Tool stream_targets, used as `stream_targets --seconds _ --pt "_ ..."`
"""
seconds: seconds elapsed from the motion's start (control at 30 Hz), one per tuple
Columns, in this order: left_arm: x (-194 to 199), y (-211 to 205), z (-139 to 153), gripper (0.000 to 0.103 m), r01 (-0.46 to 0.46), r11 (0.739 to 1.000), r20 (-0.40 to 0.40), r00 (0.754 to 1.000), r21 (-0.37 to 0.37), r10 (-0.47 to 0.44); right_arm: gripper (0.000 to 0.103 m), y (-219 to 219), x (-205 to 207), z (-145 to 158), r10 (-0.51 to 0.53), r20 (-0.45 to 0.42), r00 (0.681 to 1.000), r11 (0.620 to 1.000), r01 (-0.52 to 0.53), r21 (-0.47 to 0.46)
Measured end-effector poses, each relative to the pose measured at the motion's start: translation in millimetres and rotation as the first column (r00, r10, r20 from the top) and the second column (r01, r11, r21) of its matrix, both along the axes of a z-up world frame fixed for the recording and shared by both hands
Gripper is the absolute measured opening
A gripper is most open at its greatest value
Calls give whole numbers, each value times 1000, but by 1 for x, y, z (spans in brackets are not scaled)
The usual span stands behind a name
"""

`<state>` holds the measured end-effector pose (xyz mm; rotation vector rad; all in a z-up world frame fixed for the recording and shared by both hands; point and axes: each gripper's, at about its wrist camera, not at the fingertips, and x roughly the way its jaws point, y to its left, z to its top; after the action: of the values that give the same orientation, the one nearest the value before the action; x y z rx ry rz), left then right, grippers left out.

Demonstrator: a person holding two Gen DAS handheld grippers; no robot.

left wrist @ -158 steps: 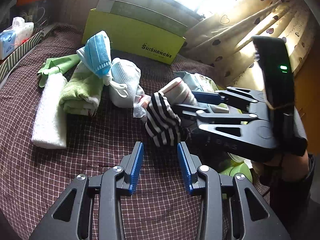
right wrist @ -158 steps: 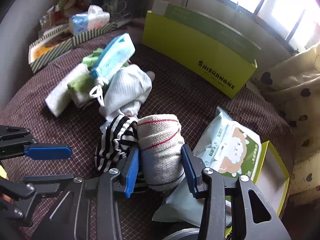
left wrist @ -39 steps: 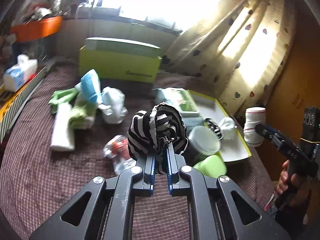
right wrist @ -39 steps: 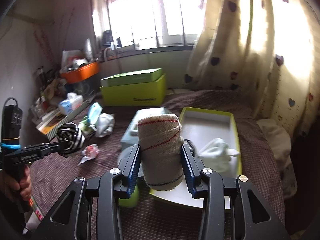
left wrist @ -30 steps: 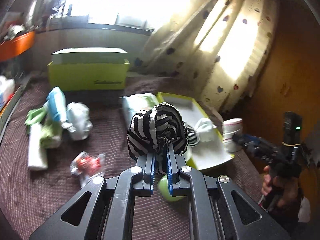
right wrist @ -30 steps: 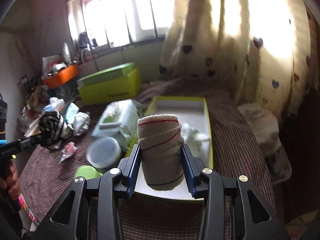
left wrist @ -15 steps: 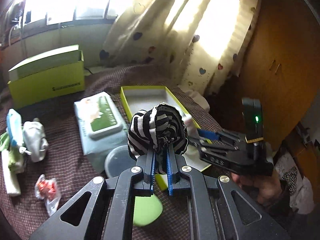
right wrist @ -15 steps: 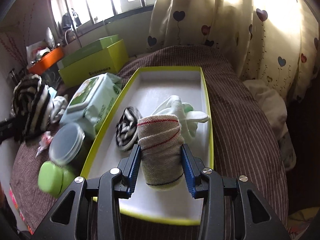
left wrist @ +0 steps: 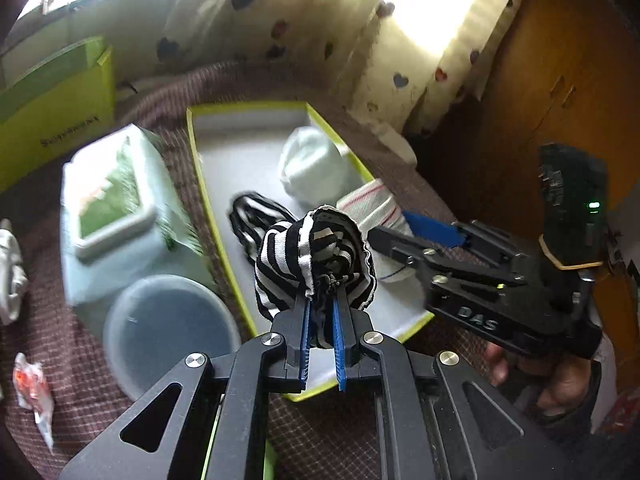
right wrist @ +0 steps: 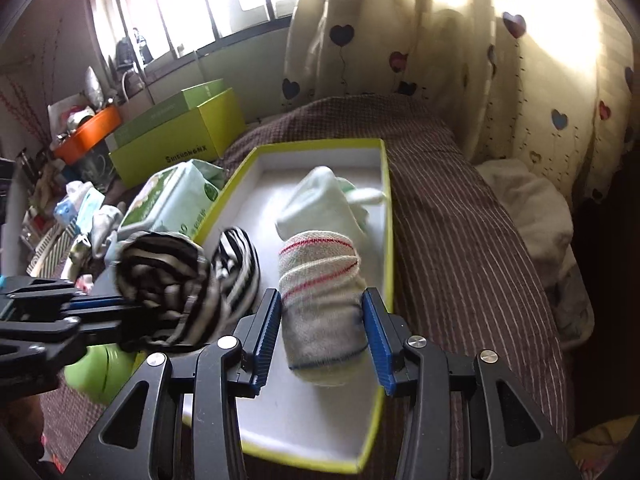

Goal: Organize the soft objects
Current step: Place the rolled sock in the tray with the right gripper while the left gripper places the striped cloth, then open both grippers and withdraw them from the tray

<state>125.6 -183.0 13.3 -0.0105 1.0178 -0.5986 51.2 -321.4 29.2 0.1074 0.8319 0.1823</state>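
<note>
So the left tool (left wrist: pixel 321 334) is clamped tight on a balled-up black-and-white striped sock (left wrist: pixel 314 258), blue pads pinching its bunched end, and it hangs over the near end of the yellow-green tray (right wrist: pixel 387 216). The right tool (right wrist: pixel 322 330) has a rolled beige sock with red stripes (right wrist: pixel 320 286) sitting between its pads inside the tray; the jaws have just been easing apart, and in the right wrist view there's a sliver of gap on each side, so the pads don't look pressed onto it. The roll seems to rest on the tray's white floor. Further back in the tray lies a pale mint sock bundle (right wrist: pixel 320 204), touching the far end of the beige roll, and a second striped sock (right wrist: pixel 238 270) sits on the tray's left side. The tray is on a bed with a brown checked cover (right wrist: pixel 440 216). Just left of the tray there's a pack of wet wipes (left wrist: pixel 116 200), a round lidded tub (left wrist: pixel 168 320) in front of it, and a green box (right wrist: pixel 176 136) further back by the window. A hand (left wrist: pixel 556 380) grips the right tool's handle in the left wrist view.
</note>
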Motion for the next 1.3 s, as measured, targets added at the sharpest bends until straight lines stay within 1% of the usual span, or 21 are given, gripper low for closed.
stream_targets --seconds 0.07,0.13,0.23,0.27,0.3,0.4,0.57,0.77,0.83,0.93,1.07,1.17,1.3 --pt "1 -6 -5 10 12 1000 -13 1000 12 -12 41 -3 -5 1 7 4 1000 1000 -7 1" --pt "2 -10 -8 13 20 1000 -22 1000 4 -20 41 -4 -7 3 8 16 1000 1000 -8 -10" --pt "4 -14 -6 26 18 1000 8 1000 5 -18 41 -6 -12 10 0 41 999 1000 0 -14" --pt "5 -14 -5 34 15 1000 18 1000 4 -15 41 -6 -14 12 3 48 999 1000 -2 -12" --pt "5 -13 -3 39 8 1000 28 1000 2 -8 41 -6 -16 14 3 55 998 1000 -2 -12" --pt "4 -10 4 39 0 1000 56 998 -7 1 41 -6 -22 19 -5 67 998 1000 6 -10" --pt "-8 -5 15 39 0 1000 108 994 -3 0 41 -2 -34 28 -1 86 996 1000 2 -6" --pt "-30 14 24 39 -5 1000 133 991 -31 9 41 15 -50 40 26 114 993 1000 -25 -8" --pt "-37 24 27 39 -19 999 144 989 -42 25 41 23 -54 44 40 122 992 999 -39 -10" --pt "-45 41 32 39 -35 996 148 988 -78 46 41 33 -61 48 60 131 990 998 -60 -5" --pt "-58 60 36 39 -67 994 163 983 -89 81 41 47 -68 54 78 151 986 997 -78 -6" --pt "-67 74 37 39 -91 990 169 980 -106 109 45 56 -72 58 86 163 983 996 -85 -10" --pt "-77 86 35 39 -119 988 171 976 -103 135 46 69 -79 63 118 177 977 993 -115 -23"
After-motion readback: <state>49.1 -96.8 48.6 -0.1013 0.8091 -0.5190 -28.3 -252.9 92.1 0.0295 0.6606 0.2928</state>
